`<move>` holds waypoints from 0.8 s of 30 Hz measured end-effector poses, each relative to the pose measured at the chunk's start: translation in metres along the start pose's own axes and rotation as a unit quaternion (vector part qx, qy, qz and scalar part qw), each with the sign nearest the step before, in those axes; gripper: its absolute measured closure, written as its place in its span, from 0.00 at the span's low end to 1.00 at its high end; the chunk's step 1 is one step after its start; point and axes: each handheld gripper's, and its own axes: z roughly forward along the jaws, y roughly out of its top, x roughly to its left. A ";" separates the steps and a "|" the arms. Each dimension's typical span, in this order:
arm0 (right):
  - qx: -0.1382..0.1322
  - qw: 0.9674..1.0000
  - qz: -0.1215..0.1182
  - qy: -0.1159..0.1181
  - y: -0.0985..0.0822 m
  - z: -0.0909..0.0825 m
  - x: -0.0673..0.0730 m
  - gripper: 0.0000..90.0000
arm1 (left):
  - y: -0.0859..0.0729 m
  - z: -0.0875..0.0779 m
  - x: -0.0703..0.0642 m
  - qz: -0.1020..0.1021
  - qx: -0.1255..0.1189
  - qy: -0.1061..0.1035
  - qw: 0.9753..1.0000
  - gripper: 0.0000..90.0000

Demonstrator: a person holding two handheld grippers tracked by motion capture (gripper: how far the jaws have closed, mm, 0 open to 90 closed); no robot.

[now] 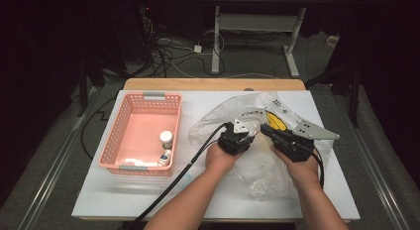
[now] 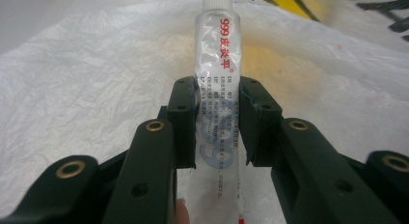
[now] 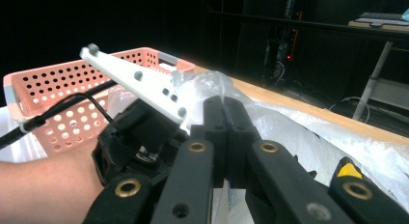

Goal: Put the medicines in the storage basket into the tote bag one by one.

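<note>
dark room all round us, cables on the grey floor [image 1: 208,61] beyond a white table [image 1: 99,200] with a wooden strip [image 1: 213,84] along its far edge. we see both forearms come in from the near side and angle inward, so the two grippers meet near the table's middle over a crumpled clear plastic bag [image 1: 213,118].

our left gripper [image 1: 236,139] sits in the left hand [image 1: 220,158], its cable trailing back toward the near edge. in the left gripper view its jaws stand narrow, clamped on a white tube [image 2: 217,89] with red and blue print (the cap end points away from the camera), and the bag's wrinkled film lies just beneath.

our right gripper [image 1: 270,132] is held in the right hand [image 1: 297,168], pointing left toward the other gripper, its grey plate sticking out to the right. in the right gripper view its jaws are pressed together with a fold of the bag pinched between them and pulled up into a peak.

at the table's left stands a pink basket [image 1: 116,133], well apart from the bag, with a small white bottle [image 1: 166,139] upright inside and other small white items lying along its near wall (too small for us to tell what they are).
</note>
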 end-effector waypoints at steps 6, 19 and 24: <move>0.002 1.000 0.003 0.000 -0.001 -0.001 -0.001 1.00 | -0.001 -0.001 0.000 -0.007 0.017 -0.009 1.000 0.58; 0.003 1.000 0.001 0.000 -0.001 -0.002 0.000 1.00 | -0.018 -0.041 -0.007 -0.025 0.022 -0.064 0.997 0.33; 0.005 1.000 -0.001 0.000 -0.001 -0.002 0.000 1.00 | -0.023 -0.059 -0.010 -0.029 0.014 -0.074 0.997 0.22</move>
